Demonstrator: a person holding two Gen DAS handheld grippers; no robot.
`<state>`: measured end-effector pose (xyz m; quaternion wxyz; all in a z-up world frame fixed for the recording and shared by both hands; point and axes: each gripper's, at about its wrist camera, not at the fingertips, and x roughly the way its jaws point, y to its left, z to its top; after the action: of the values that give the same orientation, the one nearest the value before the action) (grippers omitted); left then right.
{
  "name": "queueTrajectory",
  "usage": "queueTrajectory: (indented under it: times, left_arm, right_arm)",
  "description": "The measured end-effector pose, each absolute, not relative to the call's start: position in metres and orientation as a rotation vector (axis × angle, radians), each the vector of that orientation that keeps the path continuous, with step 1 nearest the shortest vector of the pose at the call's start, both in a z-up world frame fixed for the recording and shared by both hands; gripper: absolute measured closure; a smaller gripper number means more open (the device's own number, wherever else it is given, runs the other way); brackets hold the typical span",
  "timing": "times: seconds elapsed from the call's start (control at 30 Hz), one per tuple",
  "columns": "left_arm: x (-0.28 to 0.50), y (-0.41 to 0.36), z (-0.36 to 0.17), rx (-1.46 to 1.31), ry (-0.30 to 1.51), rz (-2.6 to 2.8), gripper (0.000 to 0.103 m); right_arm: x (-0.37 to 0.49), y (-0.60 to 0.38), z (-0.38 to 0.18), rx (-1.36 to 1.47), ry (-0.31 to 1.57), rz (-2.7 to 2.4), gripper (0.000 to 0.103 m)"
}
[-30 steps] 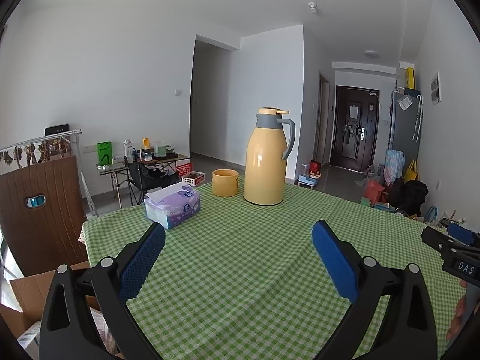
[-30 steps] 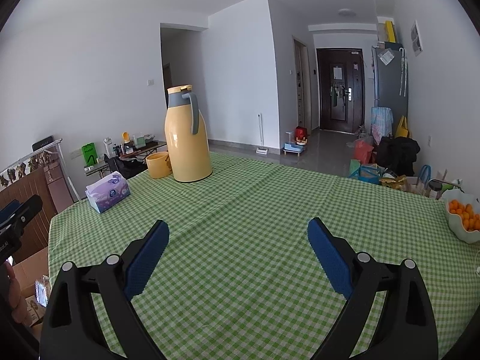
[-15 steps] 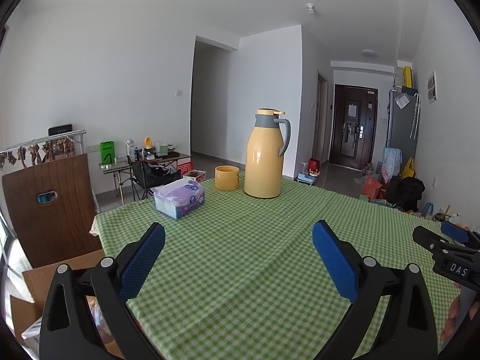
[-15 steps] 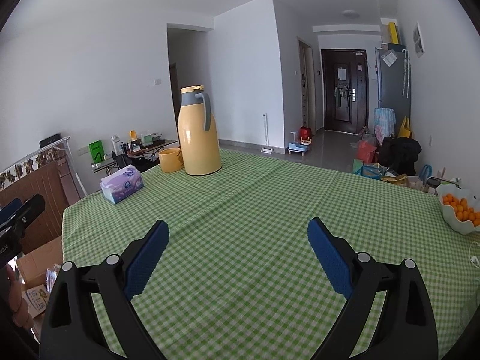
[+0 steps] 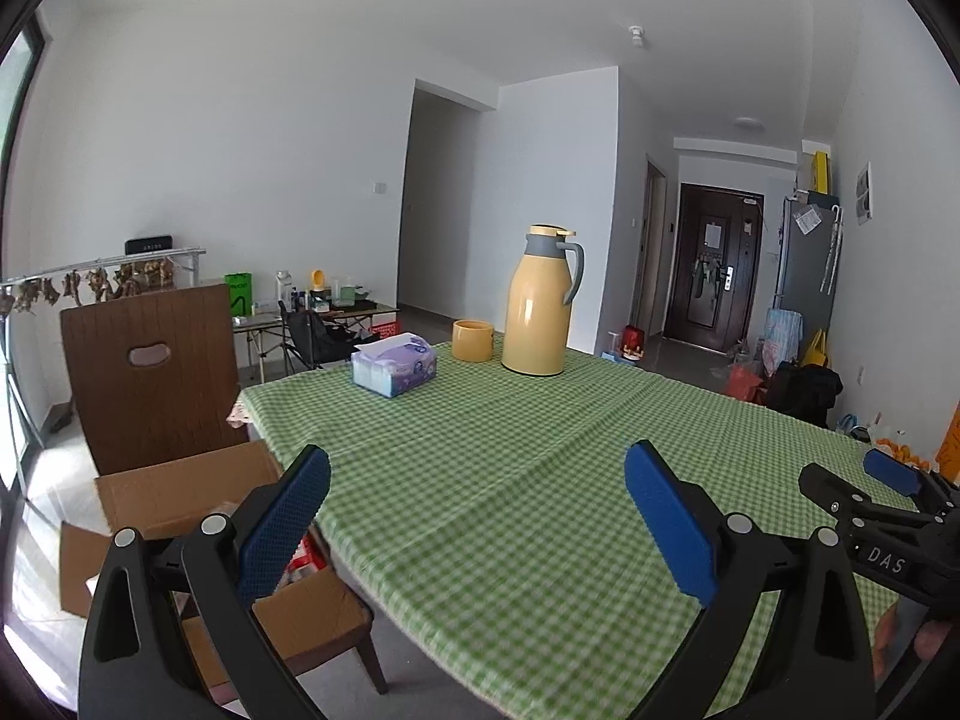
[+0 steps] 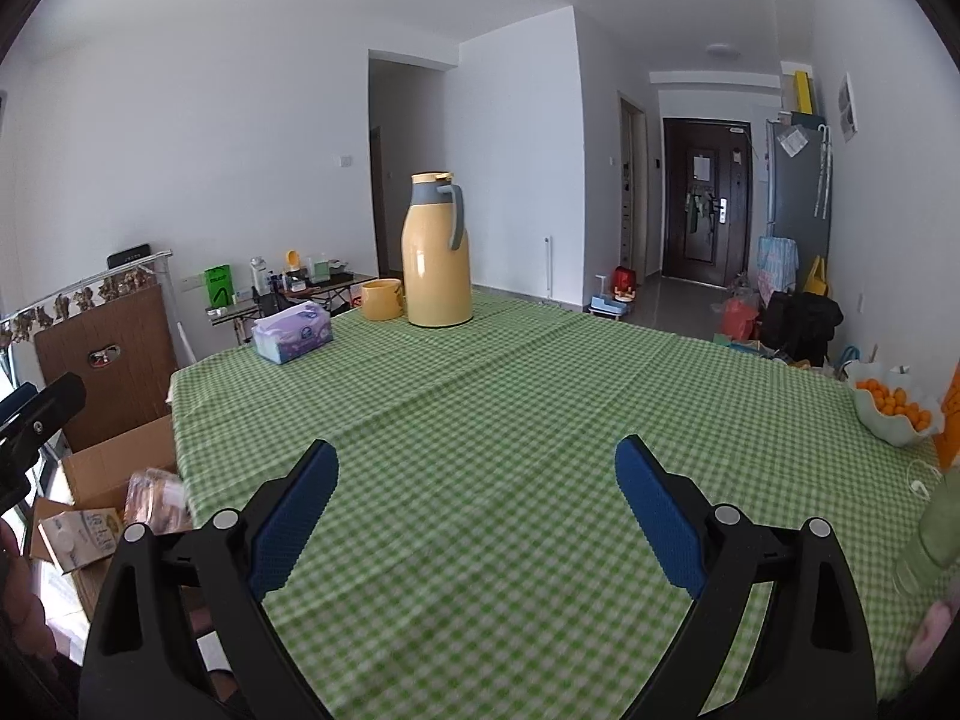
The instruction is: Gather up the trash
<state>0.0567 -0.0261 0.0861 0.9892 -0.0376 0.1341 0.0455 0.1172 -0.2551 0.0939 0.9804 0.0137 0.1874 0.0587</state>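
Observation:
My left gripper (image 5: pixel 477 519) is open and empty, held above the near left corner of the green checked table (image 5: pixel 540 456). My right gripper (image 6: pixel 474 510) is open and empty above the table's near middle (image 6: pixel 510 420). An open cardboard box (image 5: pixel 180 498) sits on a brown chair left of the table and holds packaging; in the right wrist view the box (image 6: pixel 102 468) shows a carton (image 6: pixel 81 537) and a wrapped pack (image 6: pixel 159 498) inside. The right gripper shows at the right edge of the left wrist view (image 5: pixel 888 504).
A yellow thermos jug (image 5: pixel 540 303), a yellow cup (image 5: pixel 473 340) and a purple tissue box (image 5: pixel 394 366) stand at the table's far end. A bowl of oranges (image 6: pixel 894 411) sits at the table's right edge. A brown chair back (image 5: pixel 144 372) stands left.
Both grippers have drawn back from the table and risen slightly. The jug and tissue box look farther away, and the chair with the cardboard box has come into view at the left.

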Motion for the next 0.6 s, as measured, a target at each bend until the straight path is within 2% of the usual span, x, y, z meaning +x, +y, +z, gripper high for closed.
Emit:
queueTrajectory:
  times: [0.13, 0.6]
  left_arm:
    - [0.027, -0.024, 0.079, -0.074, 0.314, 0.117, 0.008]
    - [-0.085, -0.024, 0.071, -0.003, 0.255, 0.172, 0.008]
  right_arm:
    - [0.089, -0.246, 0.087, 0.008, 0.381, 0.136, 0.013]
    - [-0.014, -0.226, 0.087, 0.009, 0.311, 0.149, 0.013]
